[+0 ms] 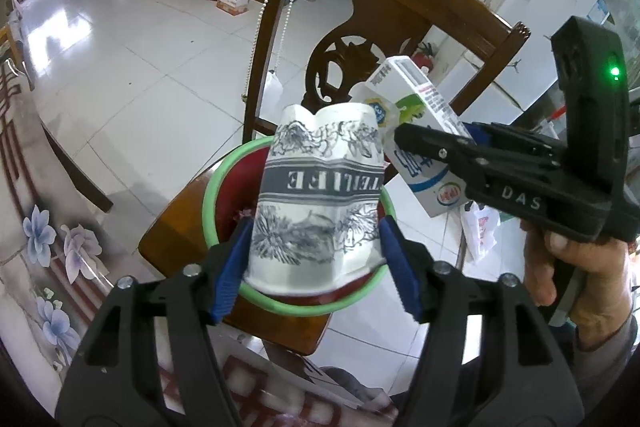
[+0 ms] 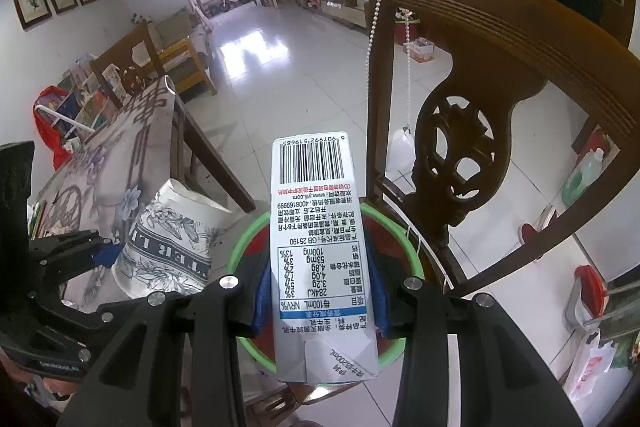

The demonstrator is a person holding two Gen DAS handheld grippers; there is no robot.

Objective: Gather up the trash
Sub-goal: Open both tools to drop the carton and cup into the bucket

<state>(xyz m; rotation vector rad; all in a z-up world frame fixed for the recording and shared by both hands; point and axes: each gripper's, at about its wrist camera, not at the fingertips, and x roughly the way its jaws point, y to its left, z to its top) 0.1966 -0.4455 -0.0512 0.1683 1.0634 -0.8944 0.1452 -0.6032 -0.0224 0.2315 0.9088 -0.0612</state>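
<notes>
**Trash held above the bin on the chair**

Paper cup [image 1: 320, 203], crumpled and printed, is clamped between the blue pads of the left gripper [image 1: 316, 267]. A milk carton [image 2: 320, 255] is clamped in the right gripper [image 2: 320, 291]. Both are held above a red bin with a green rim [image 1: 210, 195], which is set on a wooden chair [image 1: 404, 15].

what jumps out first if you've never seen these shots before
Each gripper holds trash over a green-rimmed red bin on a wooden chair: the left gripper clamps a crumpled paper cup, and the right gripper a milk carton, barcode facing the camera. A bead string hangs from the chair back.
</notes>
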